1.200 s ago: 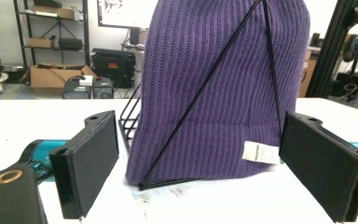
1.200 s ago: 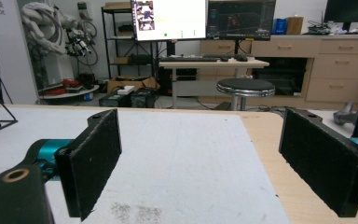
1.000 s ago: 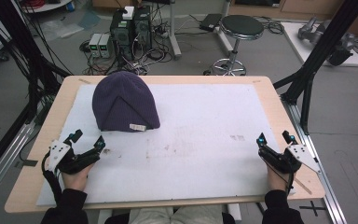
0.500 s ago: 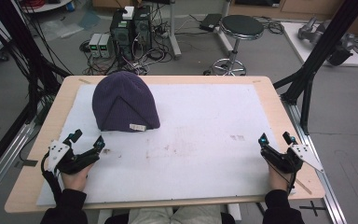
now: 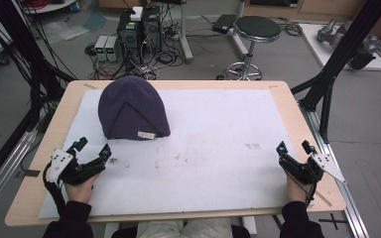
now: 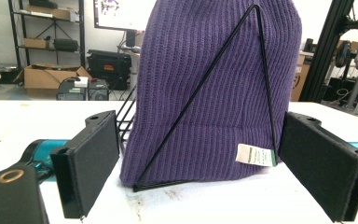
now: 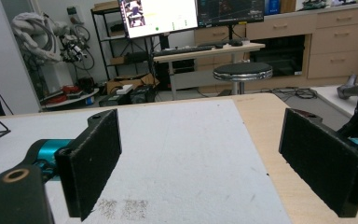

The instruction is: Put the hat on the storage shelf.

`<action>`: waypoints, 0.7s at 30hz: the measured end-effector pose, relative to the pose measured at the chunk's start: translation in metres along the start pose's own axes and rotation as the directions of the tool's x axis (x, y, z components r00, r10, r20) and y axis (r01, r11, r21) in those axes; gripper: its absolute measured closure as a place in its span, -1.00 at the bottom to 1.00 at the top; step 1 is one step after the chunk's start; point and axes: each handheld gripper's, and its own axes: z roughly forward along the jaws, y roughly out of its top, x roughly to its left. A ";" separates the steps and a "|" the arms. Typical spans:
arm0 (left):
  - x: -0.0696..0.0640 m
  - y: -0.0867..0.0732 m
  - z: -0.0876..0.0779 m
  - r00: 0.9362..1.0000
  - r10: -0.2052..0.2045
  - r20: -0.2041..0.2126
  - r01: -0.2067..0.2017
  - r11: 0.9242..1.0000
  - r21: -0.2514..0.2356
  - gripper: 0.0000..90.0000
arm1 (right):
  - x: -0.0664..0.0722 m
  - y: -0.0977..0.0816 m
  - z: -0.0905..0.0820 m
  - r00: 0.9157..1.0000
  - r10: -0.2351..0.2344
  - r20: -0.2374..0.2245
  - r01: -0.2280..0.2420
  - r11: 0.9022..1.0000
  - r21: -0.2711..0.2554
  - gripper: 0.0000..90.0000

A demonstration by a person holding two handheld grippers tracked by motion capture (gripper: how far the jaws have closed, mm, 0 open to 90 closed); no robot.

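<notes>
L gripper (image 5: 93, 150) sits at the near left of the table (image 5: 297, 119), held in the person's left hand (image 5: 79, 187). Its jaws are wide apart w/ nothing between them and touching nothing. In the left gripper view the two black pads (image 6: 91, 161) stand far apart, and the hat (image 6: 214, 88) is in front of them, close but not touching.

R gripper (image 5: 293, 147) sits at the near right, held in the right hand (image 5: 293, 189). Jaws wide too, holding nothing. In the right gripper view its pads (image 7: 95, 151) have just the white mat (image 7: 191, 154) and the wood edge of the table ahead.

Count: 2 grippers, 2 hands, 1 hat, 1 mat, 1 table.

The hat is purple and knit. In the high view it (image 5: 133, 108) is on the far left part of the mat (image 5: 218, 148), in front of the L gripper and well apart from the R one. It has 1 small white tag (image 5: 146, 135) at its near edge. In the left gripper view the hat stands up on a thin black wire stand (image 6: 261, 84) shaped like a triangle, w/ the tag (image 6: 255, 155) low on the right side.

Behind the table on the floor: 1 round black stool (image 5: 257, 29), some boxes w/ lots of cables (image 5: 139, 34).
</notes>
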 end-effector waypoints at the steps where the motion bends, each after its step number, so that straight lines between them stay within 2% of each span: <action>1: 0.000 0.000 0.000 1.000 -0.002 -0.001 0.002 1.000 -0.002 -0.72 | 0.000 0.000 0.000 1.000 -0.004 -0.001 0.004 1.000 -0.002 -0.73; 7: -0.002 0.000 0.002 1.000 0.007 0.006 -0.007 1.000 0.001 -0.72 | -0.002 0.000 -0.001 1.000 -0.002 0.004 0.002 1.000 0.008 -0.73; 15: -0.003 0.001 0.001 1.000 0.004 0.011 -0.004 1.000 -0.007 -0.70 | 0.002 -0.001 0.000 1.000 -0.010 -0.025 0.011 1.000 0.021 -0.73; 21: -0.003 0.000 0.002 1.000 0.001 0.019 -0.001 1.000 -0.004 -0.69 | 0.001 -0.001 0.000 1.000 -0.014 -0.024 0.014 1.000 0.025 -0.73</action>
